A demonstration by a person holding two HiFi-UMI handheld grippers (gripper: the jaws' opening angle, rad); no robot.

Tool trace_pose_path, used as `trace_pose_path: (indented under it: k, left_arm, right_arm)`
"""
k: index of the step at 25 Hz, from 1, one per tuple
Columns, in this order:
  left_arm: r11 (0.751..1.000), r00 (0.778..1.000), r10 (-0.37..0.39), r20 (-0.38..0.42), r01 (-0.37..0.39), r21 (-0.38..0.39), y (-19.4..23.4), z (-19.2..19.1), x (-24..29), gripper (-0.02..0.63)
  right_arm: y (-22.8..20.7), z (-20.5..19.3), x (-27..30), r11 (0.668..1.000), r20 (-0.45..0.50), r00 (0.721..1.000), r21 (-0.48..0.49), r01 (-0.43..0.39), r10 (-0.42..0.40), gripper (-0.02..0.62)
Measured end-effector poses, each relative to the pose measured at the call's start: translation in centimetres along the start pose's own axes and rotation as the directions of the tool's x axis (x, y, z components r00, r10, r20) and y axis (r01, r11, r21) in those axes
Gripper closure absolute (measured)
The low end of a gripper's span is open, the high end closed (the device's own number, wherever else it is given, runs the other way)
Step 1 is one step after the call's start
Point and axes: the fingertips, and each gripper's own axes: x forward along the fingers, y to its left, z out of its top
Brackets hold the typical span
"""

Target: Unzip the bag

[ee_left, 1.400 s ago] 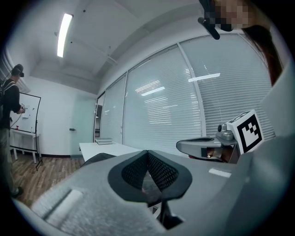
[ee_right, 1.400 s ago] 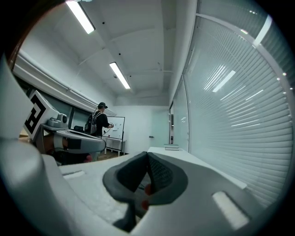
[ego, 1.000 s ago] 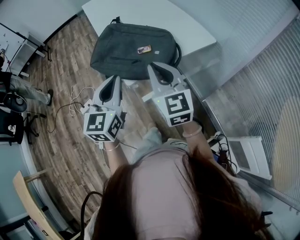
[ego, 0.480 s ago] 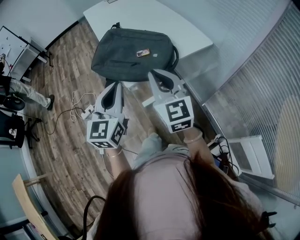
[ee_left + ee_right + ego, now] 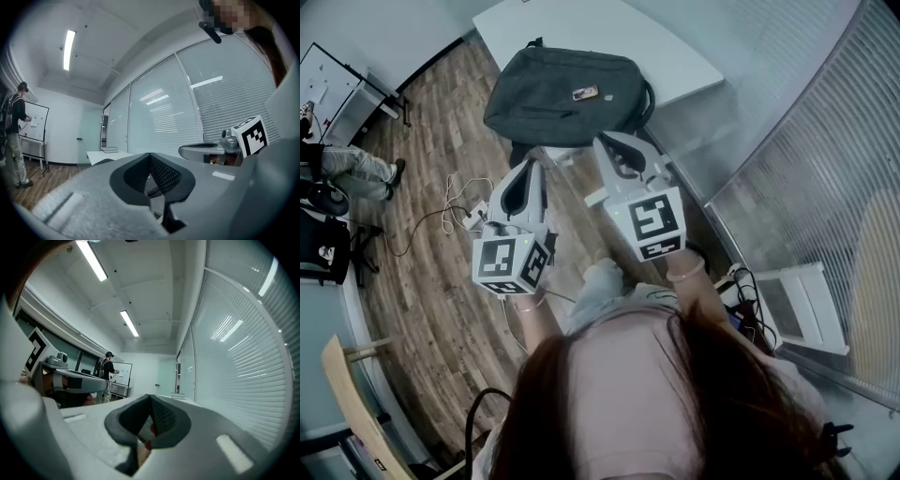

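A dark grey bag (image 5: pixel 567 98) lies flat on the near end of a white table (image 5: pixel 675 56), with a small tag (image 5: pixel 585 92) on top and its zipper closed as far as I can see. My left gripper (image 5: pixel 528 171) hangs in the air over the floor, short of the bag's near edge, shut and empty. Just off the bag's near right corner my right gripper (image 5: pixel 614 145) is also shut with nothing in it. In the left gripper view the jaws (image 5: pixel 151 161) meet, and so do those in the right gripper view (image 5: pixel 150 404).
White cables (image 5: pixel 455 206) trail over the wooden floor at the left. A person (image 5: pixel 347 169) stands by a whiteboard (image 5: pixel 328 80) at the far left. A glass wall with blinds (image 5: pixel 806 141) runs along the right, with a white box (image 5: pixel 802 305) at its foot.
Both grippers stay shut and almost where they were. The head view has shifted a little, so the bag sits slightly higher in the picture.
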Motion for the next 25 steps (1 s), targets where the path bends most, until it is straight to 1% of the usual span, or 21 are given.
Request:
trace_pose_path:
  k: [3,6,10,15,20,25]
  left_arm:
    - [1.0,1.0,-0.007,-0.009,0.007,0.003,-0.2,-0.1,-0.2,0.595]
    - [1.0,1.0,-0.021,-0.017,0.021,-0.003,-0.1,-0.6,0.2,0.595]
    - [0.999,0.998,-0.05,-0.034,0.05,-0.013,1.2,-1.5,1.4,0.595]
    - [0.996,0.996,-0.078,-0.039,0.077,-0.035,4.6,-2.0,2.9,0.595]
    - [0.994,0.994,-0.099,-0.051,0.097,-0.048,8.5,-2.6,4.1,0.596]
    - [0.992,0.994,-0.103,-0.042,0.1,-0.073,13.0,-2.8,4.9,0.596]
  right_arm:
    - [0.4,0.0,-0.4,1.0,0.002,1.0,-0.003,-0.005,0.005,0.592]
    - [0.4,-0.3,-0.4,1.0,0.0,1.0,-0.001,0.006,-0.006,0.592]
    - [0.6,-0.9,1.2,1.0,-0.022,0.999,-0.005,0.03,-0.03,0.592]
    - [1.0,-1.2,4.2,0.998,-0.048,0.997,-0.011,0.059,-0.06,0.592]
    - [1.3,-1.8,8.2,0.996,-0.078,0.993,0.007,0.089,-0.088,0.592]
    - [2.5,-1.5,12.3,0.994,-0.099,0.989,-0.034,0.107,-0.109,0.592]
